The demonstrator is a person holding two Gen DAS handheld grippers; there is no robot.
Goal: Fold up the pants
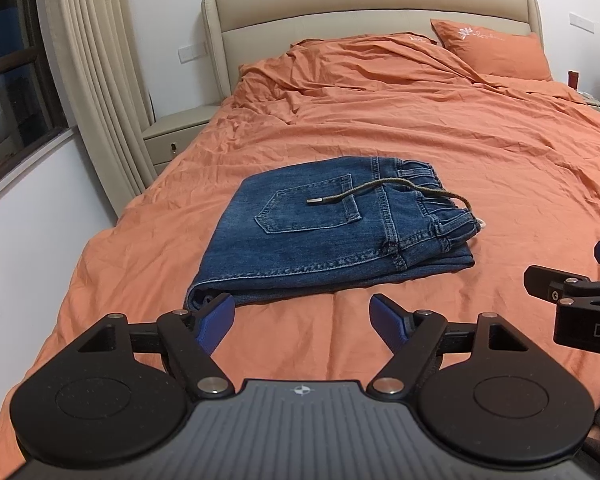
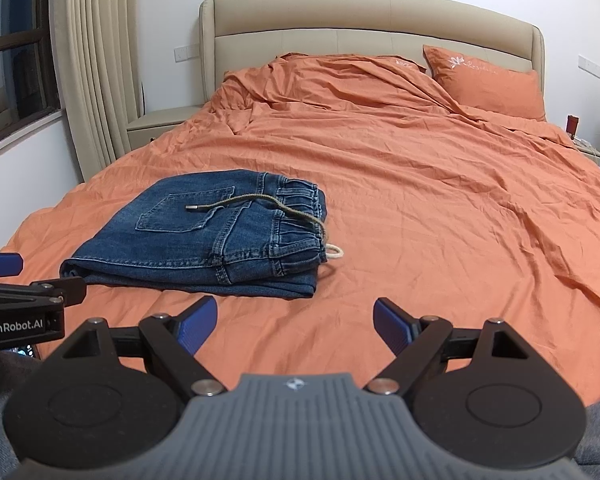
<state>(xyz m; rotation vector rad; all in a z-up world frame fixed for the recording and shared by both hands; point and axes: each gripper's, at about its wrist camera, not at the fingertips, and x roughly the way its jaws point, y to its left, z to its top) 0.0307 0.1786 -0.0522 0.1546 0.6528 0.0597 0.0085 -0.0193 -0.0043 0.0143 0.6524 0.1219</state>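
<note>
1. Left wrist view, from 9 o'clock: a dark-framed window (image 1: 8, 72) and long beige pleated curtain (image 1: 100, 76) fill the left edge, with a beige bedside cabinet (image 1: 172, 136) just right of the curtain's foot.
2. At 12 o'clock stands the padded beige headboard (image 1: 372, 4); an orange pillow with white embroidery (image 1: 496, 50) leans near it at 1 o'clock.
3. Centre frame, the folded blue denim pants (image 1: 332, 232) lie flat on the rumpled orange bedsheet (image 1: 460, 140), back pocket up, elastic waistband toward 3 o'clock. A grey-brown drawstring with a metal tip (image 1: 364, 194) trails across the pocket (its other end hangs off the waistband).
4. At 6 o'clock the left gripper (image 1: 302, 320) has its blue-padded jaws spread wide with nothing between them, over the sheet; its left pad overlaps the pants' near left corner in this view, though I cannot tell whether they touch.
5. Right wrist view: the pants (image 2: 204, 236) sit at 10 o'clock on the sheet (image 2: 460, 200), and a white cord loop (image 2: 335, 252) peeks out at the waistband corner.
6. At 6 o'clock the right gripper (image 2: 296, 322) is likewise spread wide and holding nothing, over bare sheet, apart from the pants.
</note>
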